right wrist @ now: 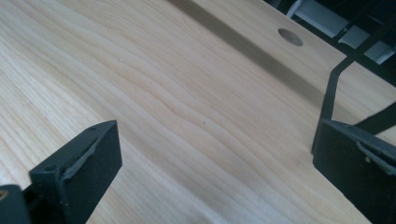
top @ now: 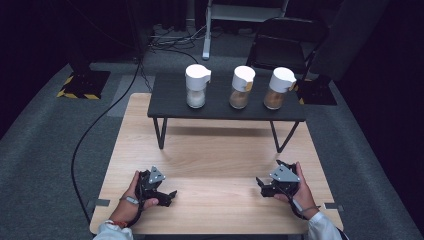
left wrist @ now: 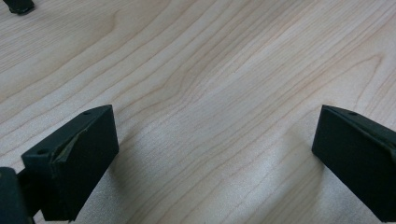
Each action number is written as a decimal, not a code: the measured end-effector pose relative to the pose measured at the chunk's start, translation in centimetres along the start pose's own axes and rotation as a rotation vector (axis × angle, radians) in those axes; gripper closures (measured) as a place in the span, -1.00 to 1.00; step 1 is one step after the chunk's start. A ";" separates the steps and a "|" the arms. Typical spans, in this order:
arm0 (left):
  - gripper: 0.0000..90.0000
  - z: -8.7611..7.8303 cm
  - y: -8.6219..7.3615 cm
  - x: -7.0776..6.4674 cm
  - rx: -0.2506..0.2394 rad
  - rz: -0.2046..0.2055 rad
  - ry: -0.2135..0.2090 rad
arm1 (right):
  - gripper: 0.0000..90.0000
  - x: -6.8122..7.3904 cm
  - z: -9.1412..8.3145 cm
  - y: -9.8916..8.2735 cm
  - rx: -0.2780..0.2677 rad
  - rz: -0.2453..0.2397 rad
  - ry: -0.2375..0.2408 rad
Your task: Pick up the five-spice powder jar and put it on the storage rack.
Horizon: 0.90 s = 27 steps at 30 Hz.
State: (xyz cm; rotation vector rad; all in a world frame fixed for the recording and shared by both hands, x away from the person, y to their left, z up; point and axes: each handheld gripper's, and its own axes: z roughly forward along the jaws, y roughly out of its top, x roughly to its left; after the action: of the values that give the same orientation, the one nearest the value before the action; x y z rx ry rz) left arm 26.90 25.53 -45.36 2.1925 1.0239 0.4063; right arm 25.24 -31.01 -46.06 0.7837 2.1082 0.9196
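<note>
Three white-capped jars stand in a row on a small black shelf [top: 220,107]: one with white powder [top: 196,85], one with tan grains [top: 242,86], one with brown grains [top: 279,88]. My left gripper [top: 169,196] rests low on the wooden table [top: 215,150] near the front left, open, with bare wood between its jaws [left wrist: 212,154]. My right gripper [top: 261,186] lies near the front right, also open over bare wood [right wrist: 215,163]. Both are well short of the shelf.
The shelf stands on thin black legs [top: 160,132] at the table's far edge; one leg [right wrist: 329,100] shows in the right gripper view. A black chair [top: 285,42] and cables [top: 95,125] lie on the grey floor beyond.
</note>
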 end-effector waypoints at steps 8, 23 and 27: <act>-1.00 0.0 0.0 0.0 0.000 0.000 0.001 | -0.98 -0.3 -0.2 -0.8 0.039 0.024 0.015; -1.00 0.0 0.0 0.0 0.001 -0.001 0.001 | -0.97 -1.6 -1.2 -2.3 0.098 0.130 0.025; -1.00 0.0 0.0 0.0 0.001 -0.001 -0.001 | -0.97 -1.9 -1.3 -2.5 0.112 0.142 0.026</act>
State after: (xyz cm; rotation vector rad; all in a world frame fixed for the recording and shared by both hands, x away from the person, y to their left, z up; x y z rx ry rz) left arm 26.87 25.52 -45.35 2.1926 1.0251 0.4046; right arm 24.67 -34.29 -46.64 0.9950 2.1629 0.8958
